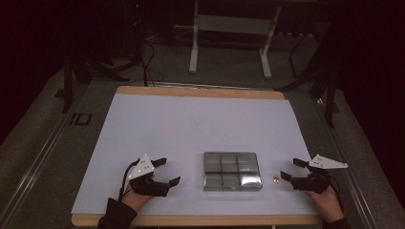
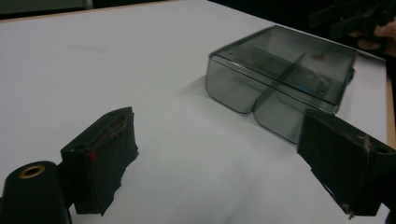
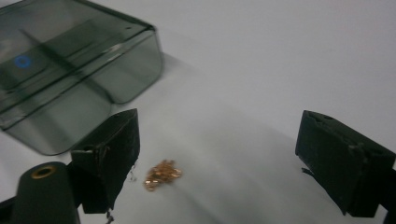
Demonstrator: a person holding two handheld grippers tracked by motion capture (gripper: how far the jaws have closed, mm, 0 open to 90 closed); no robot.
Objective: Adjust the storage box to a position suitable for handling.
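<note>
The right tongs [image 3: 219,163] are held wide apart and empty, low over a small heap of gold chain [image 3: 161,174] lying on the white surface [image 1: 191,129] just right of the closed compartment box [image 1: 232,171]. The left tongs [image 1: 168,171] are likewise spread, empty, left of the box. The approach to the pick-up seems in hand; next, the jaws would need lowering around the chain and closing.

This looks like a lab or recording studio. A wooden table [image 1: 200,91] under a white sheet [image 1: 191,129] stands on grey carpet, black curtains at the sides. A white metal stand frame [image 1: 229,28] and loose cables [image 1: 143,57] lie at the far end.
</note>
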